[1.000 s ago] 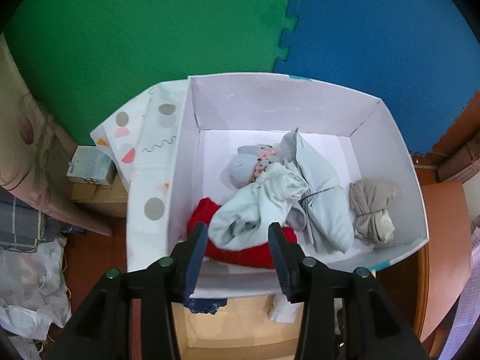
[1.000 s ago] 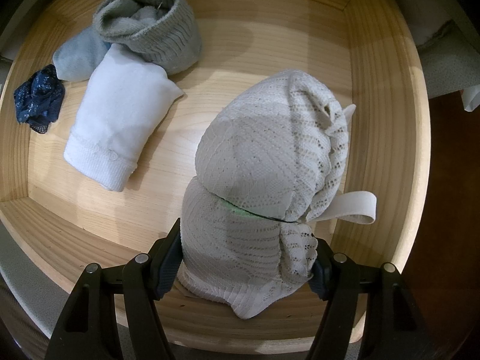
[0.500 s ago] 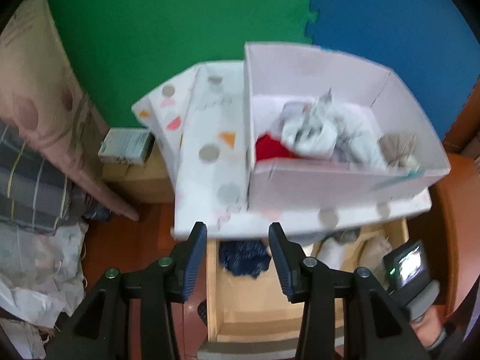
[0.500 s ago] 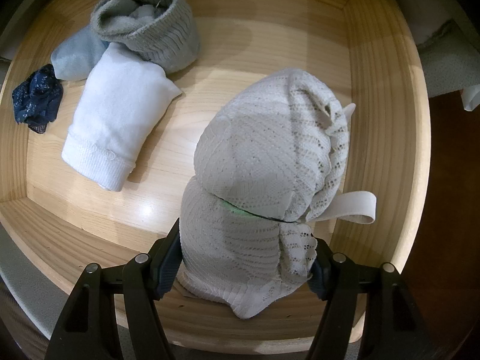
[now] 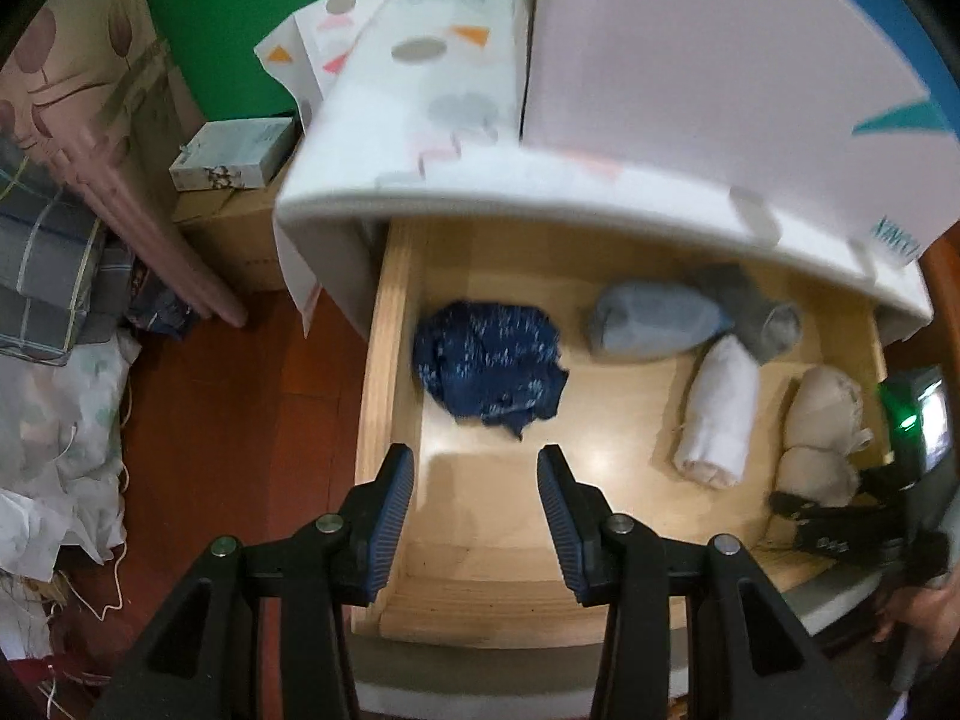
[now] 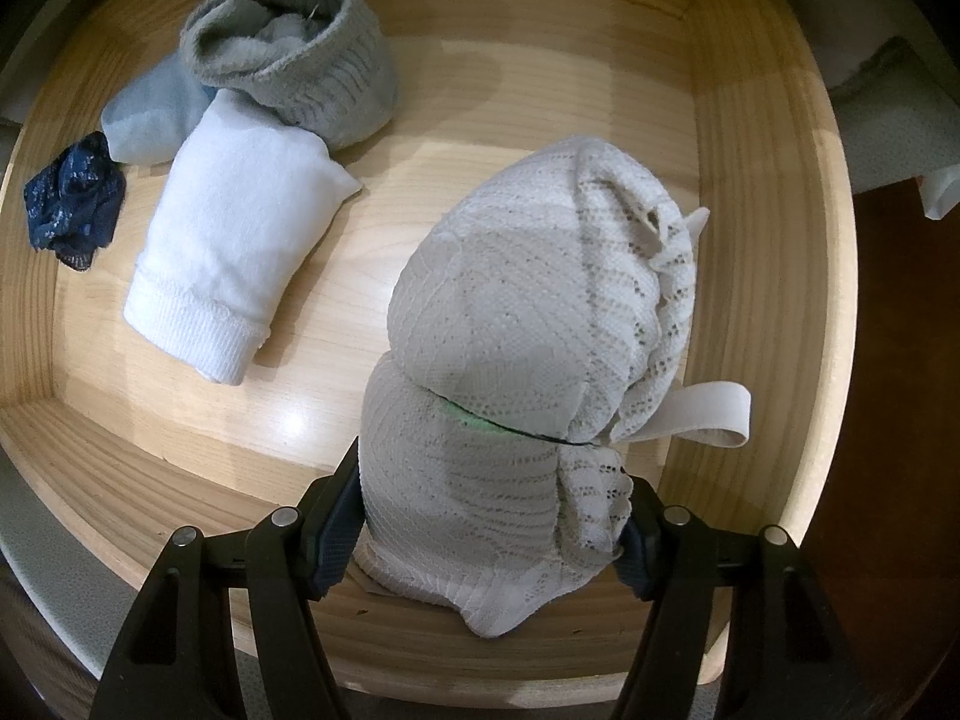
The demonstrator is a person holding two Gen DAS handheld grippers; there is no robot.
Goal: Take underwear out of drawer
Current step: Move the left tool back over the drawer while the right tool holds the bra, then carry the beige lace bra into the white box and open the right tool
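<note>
Left gripper [image 5: 475, 501] has swung off the white box [image 5: 720, 60] and dropped over the open wooden drawer [image 5: 384, 360]; fingers released, nothing between them, pointed at the bare floor just short of the dark blue underwear [image 5: 489, 360]. Right gripper [image 6: 489, 516] hasn't budged: it sits at the drawer's right end with the cream lace bra [image 6: 540, 348] between its fingers. Both pads touch the near cup and the fabric looks lightly pinched, so I read it as grasping the bra, grip only just tightening.

Other stuff in the drawer: white rolled sock [image 6: 240, 264], grey sock bundle [image 6: 300, 84], pale blue roll [image 6: 156, 114], all well apart from the bra.

Doing it well, my take:
- Right: firm up the grip before lifting; lace is soft and the loose strap [image 6: 690, 414] may snag on the drawer's right wall. Lift straight up.
- Left: move forward so the fingers straddle the blue bundle's middle, press down into the cloth, then clench.
- Watch the box overhang above the drawer's back on the way up.
</note>
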